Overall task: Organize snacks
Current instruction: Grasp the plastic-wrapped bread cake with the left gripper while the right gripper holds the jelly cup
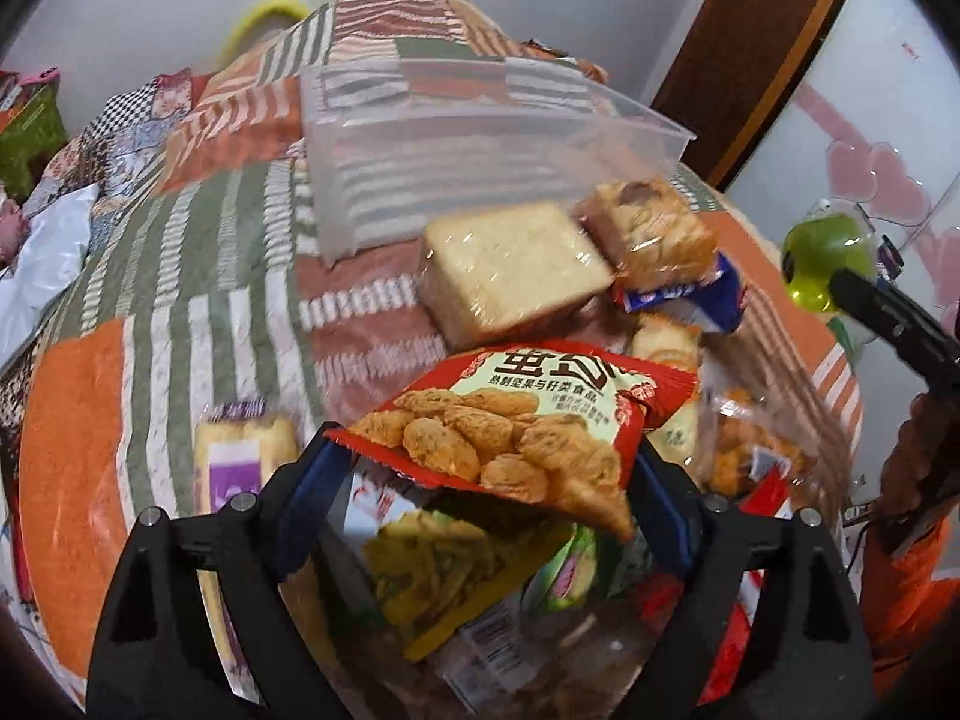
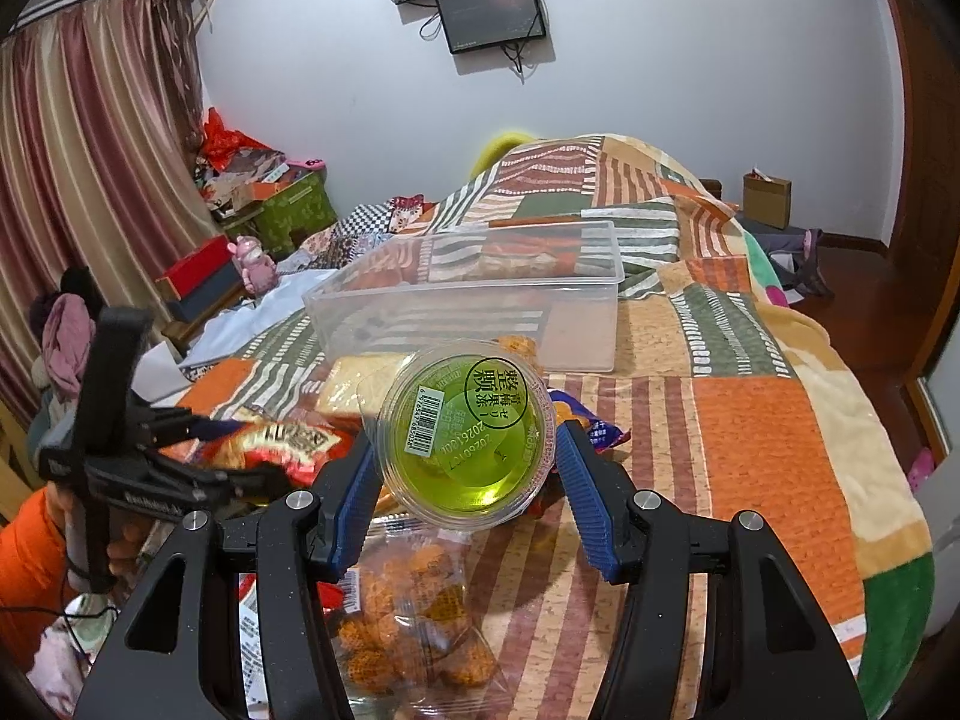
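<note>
My left gripper point(image 1: 486, 468) is shut on a red snack packet point(image 1: 510, 420) with fried pieces printed on it, held above a pile of snacks on the quilt. My right gripper point(image 2: 465, 468) is shut on a green jelly cup point(image 2: 468, 438), lifted over the bed; the cup also shows at the right of the left wrist view point(image 1: 825, 258). A clear plastic bin point(image 2: 480, 294) stands empty further back on the bed, also in the left wrist view point(image 1: 456, 144). The left gripper with its red packet shows at the left of the right wrist view point(image 2: 288, 444).
Wrapped cake slices point(image 1: 510, 270), a pastry point(image 1: 648, 228), a purple-label cake point(image 1: 240, 456) and a bag of orange puffs point(image 2: 408, 618) lie on the patchwork quilt point(image 2: 750, 450). Boxes and clutter point(image 2: 264, 198) line the bed's left. The bed edge drops off at right.
</note>
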Demonstrator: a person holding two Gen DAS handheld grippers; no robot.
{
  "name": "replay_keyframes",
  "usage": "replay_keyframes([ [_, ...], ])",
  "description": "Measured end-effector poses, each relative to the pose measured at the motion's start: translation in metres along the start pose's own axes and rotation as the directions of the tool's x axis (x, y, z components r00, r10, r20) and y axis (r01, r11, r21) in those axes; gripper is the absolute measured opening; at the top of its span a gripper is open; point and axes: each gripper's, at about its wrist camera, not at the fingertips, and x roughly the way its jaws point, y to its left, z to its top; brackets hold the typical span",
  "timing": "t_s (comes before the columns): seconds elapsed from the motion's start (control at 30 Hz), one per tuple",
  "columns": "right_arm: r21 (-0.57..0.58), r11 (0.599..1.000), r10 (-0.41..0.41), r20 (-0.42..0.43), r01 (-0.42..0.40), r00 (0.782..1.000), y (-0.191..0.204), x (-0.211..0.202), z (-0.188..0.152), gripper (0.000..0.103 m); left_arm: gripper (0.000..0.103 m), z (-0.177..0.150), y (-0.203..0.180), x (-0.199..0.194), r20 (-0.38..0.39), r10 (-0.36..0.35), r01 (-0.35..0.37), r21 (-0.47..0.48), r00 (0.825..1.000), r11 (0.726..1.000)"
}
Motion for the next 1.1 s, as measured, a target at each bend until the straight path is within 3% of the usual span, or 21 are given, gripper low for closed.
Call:
replay_keyframes([
  [0.23,0.015,1.000,0.001,-0.012,-0.001,1.000,-0.005,0.006,-0.002,0.054,0.088,0.010,-0.011,0.003,-0.028,0.011,-0.009,0.067,1.000,0.998],
  [0.53,0.027,1.000,0.002,-0.005,-0.001,1.000,-0.014,0.007,0.000,0.054,0.089,0.016,-0.005,-0.052,0.105,-0.003,-0.002,0.052,0.994,0.999],
  [0.63,0.032,0.999,0.008,-0.010,-0.007,1.000,-0.014,0.010,-0.001,0.054,0.097,0.030,-0.005,-0.052,0.135,0.014,-0.018,0.026,0.991,0.999],
  [0.9,0.016,1.000,-0.011,-0.010,0.011,1.000,-0.017,0.009,0.001,0.054,0.097,0.066,-0.020,0.020,-0.020,0.048,-0.049,-0.022,0.999,0.999],
  [1.1,-0.001,1.000,-0.027,-0.002,0.027,1.000,-0.025,0.011,0.005,0.054,0.097,0.084,-0.030,0.051,-0.072,0.115,-0.119,-0.047,0.991,0.992],
])
